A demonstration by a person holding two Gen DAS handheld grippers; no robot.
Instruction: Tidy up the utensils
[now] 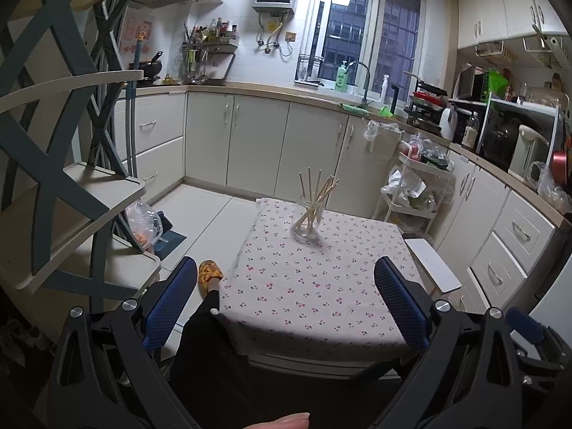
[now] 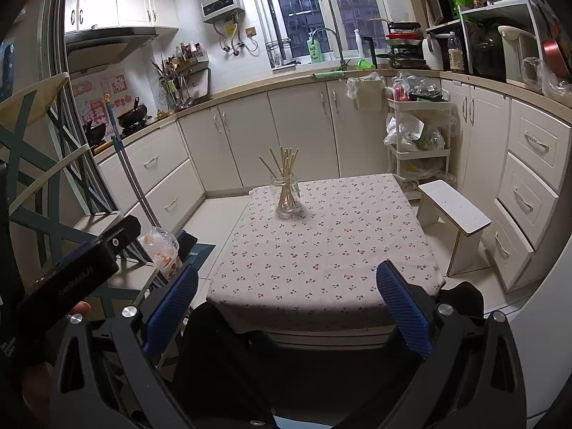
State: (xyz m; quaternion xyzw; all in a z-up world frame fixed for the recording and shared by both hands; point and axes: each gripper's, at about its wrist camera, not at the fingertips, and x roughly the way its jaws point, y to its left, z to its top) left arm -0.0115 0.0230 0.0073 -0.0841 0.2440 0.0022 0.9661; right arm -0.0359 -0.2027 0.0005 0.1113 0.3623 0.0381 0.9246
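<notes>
A clear glass jar (image 1: 308, 223) (image 2: 286, 196) stands upright near the far edge of a low table covered in a cherry-print cloth (image 1: 321, 286) (image 2: 339, 243). Several wooden chopsticks (image 1: 318, 187) (image 2: 286, 168) lean inside it, fanned out. My left gripper (image 1: 286, 300) is open with nothing between its blue pads, held back over the table's near edge, far short of the jar. The right gripper (image 2: 287, 304) is likewise open and empty, above the near edge. The left gripper's body (image 2: 71, 271) shows at the left of the right wrist view.
A teal-and-cream shelf unit (image 1: 71, 193) stands close on the left with a plastic bag (image 1: 144, 223) at its foot. A small white stool (image 2: 454, 214) sits right of the table, a white cart (image 2: 418, 143) behind it. Cabinets line the walls. The person's leg and yellow slipper (image 1: 210, 273) are left of the table.
</notes>
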